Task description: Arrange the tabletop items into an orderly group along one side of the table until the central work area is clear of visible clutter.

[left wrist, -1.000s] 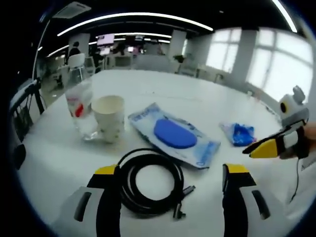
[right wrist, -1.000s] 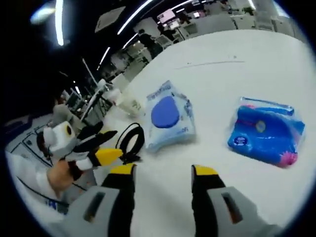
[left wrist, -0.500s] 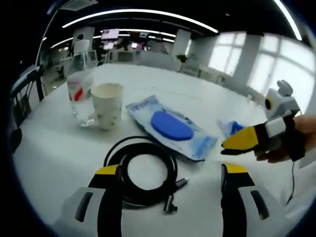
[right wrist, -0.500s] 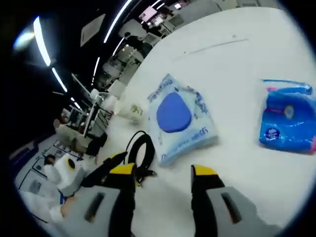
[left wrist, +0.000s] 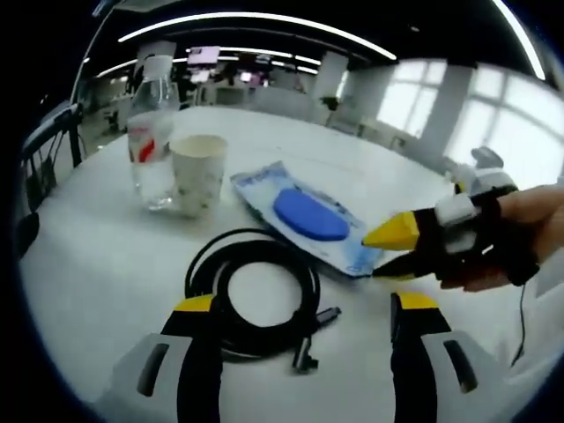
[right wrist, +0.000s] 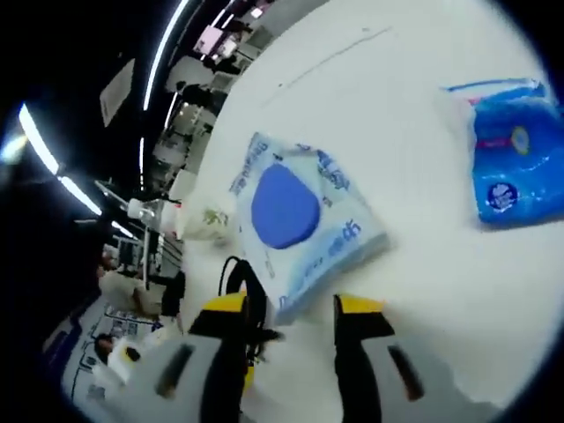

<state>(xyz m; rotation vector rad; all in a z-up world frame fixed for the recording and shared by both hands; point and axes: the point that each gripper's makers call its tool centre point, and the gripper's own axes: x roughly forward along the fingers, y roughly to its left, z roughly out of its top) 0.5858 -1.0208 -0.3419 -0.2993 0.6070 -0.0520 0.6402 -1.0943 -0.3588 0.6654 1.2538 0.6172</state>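
Smooth white round table [left wrist: 106,264]: coiled black cable [left wrist: 256,304], glossy wet-wipes pack [right wrist: 300,220], paper cup [left wrist: 197,174], clear bottle [left wrist: 152,141]. Left gripper [left wrist: 300,322] wide open, empty; right gripper [right wrist: 282,308] parted at pack's edge.

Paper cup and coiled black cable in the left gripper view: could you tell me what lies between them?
Bare white table, seen in the left gripper view.

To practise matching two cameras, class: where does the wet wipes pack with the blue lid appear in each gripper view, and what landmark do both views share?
Left gripper view: the wet wipes pack lies centre, right of the paper cup.
Right gripper view: the pack lies left of centre, just above the right gripper.
Shared landmark: the black coiled cable beside the pack.
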